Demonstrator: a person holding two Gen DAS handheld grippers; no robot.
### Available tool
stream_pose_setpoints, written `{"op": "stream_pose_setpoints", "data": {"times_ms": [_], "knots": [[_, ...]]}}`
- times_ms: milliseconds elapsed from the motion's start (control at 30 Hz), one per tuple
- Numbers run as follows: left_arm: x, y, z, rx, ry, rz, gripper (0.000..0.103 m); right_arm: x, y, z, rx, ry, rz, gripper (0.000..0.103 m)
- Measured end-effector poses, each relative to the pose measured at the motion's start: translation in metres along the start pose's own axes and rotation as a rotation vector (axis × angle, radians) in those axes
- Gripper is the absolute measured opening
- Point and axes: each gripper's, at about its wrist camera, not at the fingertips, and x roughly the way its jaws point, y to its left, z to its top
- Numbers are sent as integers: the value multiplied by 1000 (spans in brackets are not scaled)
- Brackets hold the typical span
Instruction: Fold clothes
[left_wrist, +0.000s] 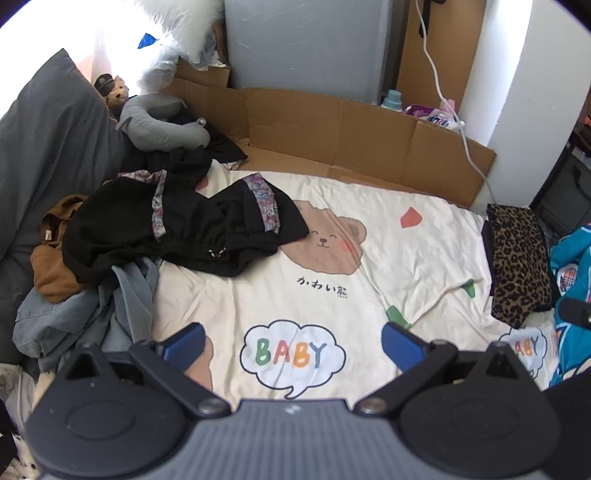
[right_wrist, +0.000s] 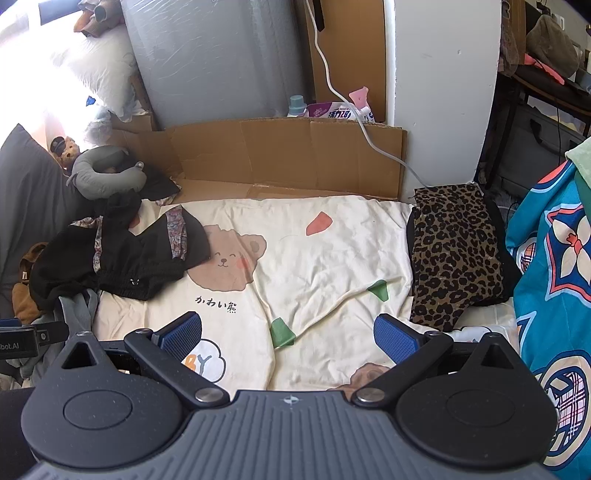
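Left hand-held gripper (left_wrist: 293, 341) and right hand-held gripper (right_wrist: 288, 334): both spread, empty, above the bed sheet (right_wrist: 314, 258). Black garment (left_wrist: 192, 229) lies crumpled at left.

grey neck pillow (left_wrist: 159, 125), small teddy bear (left_wrist: 116, 94), flattened cardboard (left_wrist: 332, 133), white cable (right_wrist: 354, 122), blue-capped bottle (right_wrist: 296, 105)

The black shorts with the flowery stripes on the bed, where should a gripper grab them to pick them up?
Probably the gathered waistband of the black shorts. It lies on top at the near edge, facing the open left gripper, thick and bunched. Come from the near, bare side of the bear sheet; the clothes pile crowds the left.
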Motion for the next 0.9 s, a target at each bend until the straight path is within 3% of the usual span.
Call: {"op": "stream_pose_setpoints", "data": {"times_ms": [900], "knots": [[4, -13, 5, -14, 9, 3, 102, 3, 3, 0, -16, -2, -7, 102]]}}
